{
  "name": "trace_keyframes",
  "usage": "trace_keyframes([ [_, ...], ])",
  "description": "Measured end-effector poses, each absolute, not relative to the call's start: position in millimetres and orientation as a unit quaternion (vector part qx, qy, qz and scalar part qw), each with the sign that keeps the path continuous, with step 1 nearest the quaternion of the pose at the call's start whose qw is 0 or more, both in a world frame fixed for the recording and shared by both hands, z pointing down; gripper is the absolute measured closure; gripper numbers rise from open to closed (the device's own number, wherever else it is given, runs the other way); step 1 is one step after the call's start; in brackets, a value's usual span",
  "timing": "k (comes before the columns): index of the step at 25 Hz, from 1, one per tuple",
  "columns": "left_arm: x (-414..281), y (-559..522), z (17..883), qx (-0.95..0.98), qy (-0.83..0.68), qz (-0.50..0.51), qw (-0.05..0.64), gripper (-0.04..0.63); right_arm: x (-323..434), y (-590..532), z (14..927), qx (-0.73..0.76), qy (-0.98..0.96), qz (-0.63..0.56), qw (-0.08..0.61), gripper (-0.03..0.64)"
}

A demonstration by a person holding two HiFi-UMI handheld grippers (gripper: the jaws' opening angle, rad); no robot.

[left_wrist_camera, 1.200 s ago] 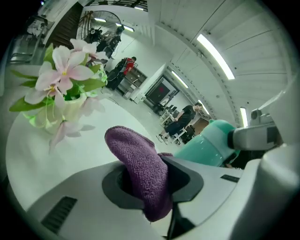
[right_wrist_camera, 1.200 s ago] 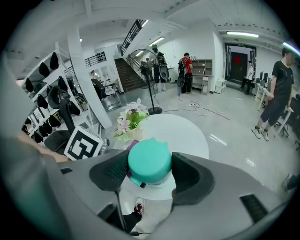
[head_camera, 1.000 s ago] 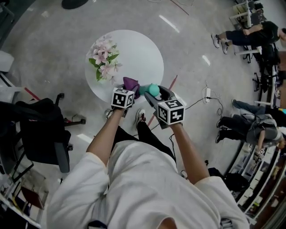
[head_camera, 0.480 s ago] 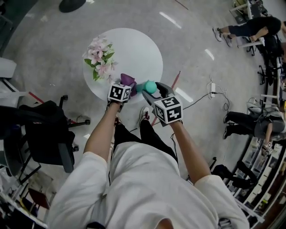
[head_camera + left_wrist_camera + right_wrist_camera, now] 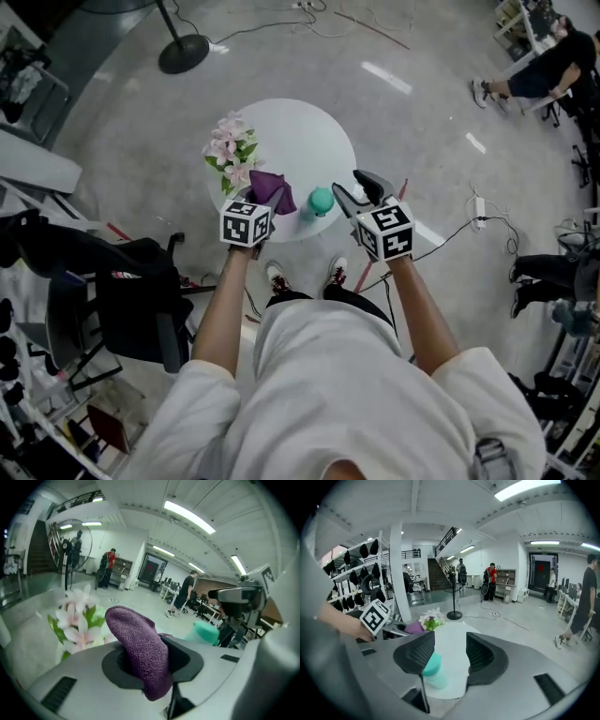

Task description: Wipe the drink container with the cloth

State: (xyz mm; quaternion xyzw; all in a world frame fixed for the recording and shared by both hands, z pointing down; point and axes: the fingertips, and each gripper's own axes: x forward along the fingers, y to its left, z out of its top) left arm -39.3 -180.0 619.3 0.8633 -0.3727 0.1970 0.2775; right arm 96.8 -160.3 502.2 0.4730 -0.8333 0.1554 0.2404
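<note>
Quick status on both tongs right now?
Left tongs: closed on the purple cloth.
Right tongs: open, jaws closing, nothing between them; teal drink container not gripped.

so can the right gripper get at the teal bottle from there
Probably yes: the right gripper, jaws closing on nothing, is just beside the teal bottle, and nothing stands between them.

Pink flowers point(image 5: 232, 155) on table point(image 5: 305, 136) (round, white)
</note>
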Motion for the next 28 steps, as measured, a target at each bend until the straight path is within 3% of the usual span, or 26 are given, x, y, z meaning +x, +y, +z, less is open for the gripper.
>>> trace_keyframes([
  [4,-44.9,-190.8,530.5,0.877,-0.409,0.171,0.183,0.474,128.4,-181.2,462.9,0.496,-0.829,0.116,0.231,0.467],
  [7,-53.8,-201.3,465.3,0.880,-0.436,0.147,0.118,0.474,137.6,-194.7,425.9,0.508,-0.831,0.085,0.210,0.603],
  [13,-72.8,-200.6,365.7,0.870,-0.481,0.104,0.022,0.474,120.8,-203.5,349.4,0.475,-0.853,-0.044,0.210,0.603],
  [20,-63.6,-182.8,277.9,0.846,-0.512,0.111,-0.098,0.474,118.3,-201.0,278.5,0.451,-0.875,-0.089,0.151,0.603],
  [28,-67.7,-162.0,217.6,0.839,-0.522,0.078,-0.136,0.474,106.8,-193.1,228.4,0.431,-0.885,-0.128,0.120,0.604],
])
